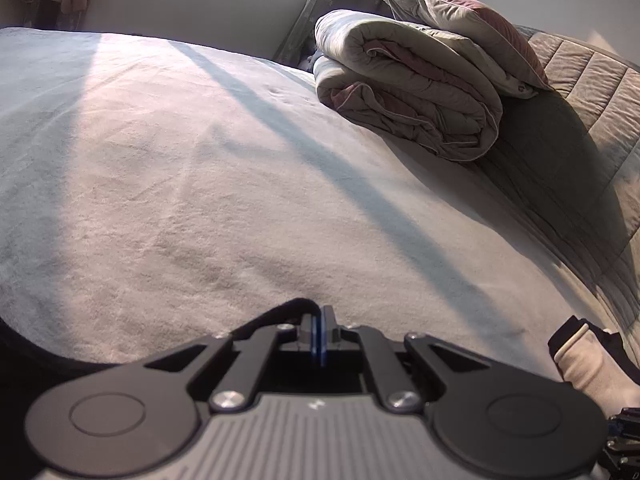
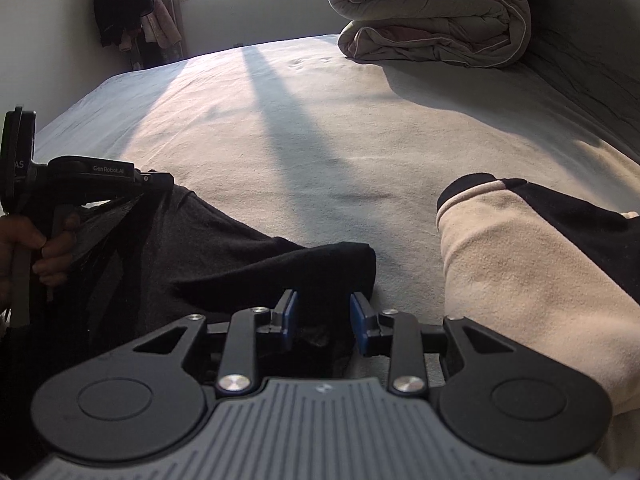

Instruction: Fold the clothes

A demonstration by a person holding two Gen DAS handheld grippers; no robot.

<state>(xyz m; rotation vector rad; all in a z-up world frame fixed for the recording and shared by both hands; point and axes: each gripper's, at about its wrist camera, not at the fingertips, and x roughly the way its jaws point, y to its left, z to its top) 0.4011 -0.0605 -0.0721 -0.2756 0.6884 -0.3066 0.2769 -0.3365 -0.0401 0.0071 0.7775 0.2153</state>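
A dark grey-black garment (image 2: 224, 248) lies crumpled at the near edge of the bed (image 2: 320, 120). My left gripper (image 1: 320, 330) has its blue pads pressed together, with a dark fold of that garment (image 1: 294, 306) caught at the tips. In the right wrist view the left gripper (image 2: 162, 180) is at the left, and the garment hangs from it. My right gripper (image 2: 326, 320) stands open over the garment's other end. Dark cloth lies between its blue pads (image 2: 290, 318), which stand apart. A cream fleece garment with a black cuff (image 2: 520, 280) lies to the right, its cuff (image 1: 580, 356) also in the left wrist view.
A folded duvet (image 1: 408, 92) with a pillow (image 1: 460, 28) on top sits at the bed's far right against a quilted headboard (image 1: 592, 92). Clothes hang (image 2: 124, 4) by the window at the far left. A person's hand (image 2: 44, 248) grips the left tool's handle.
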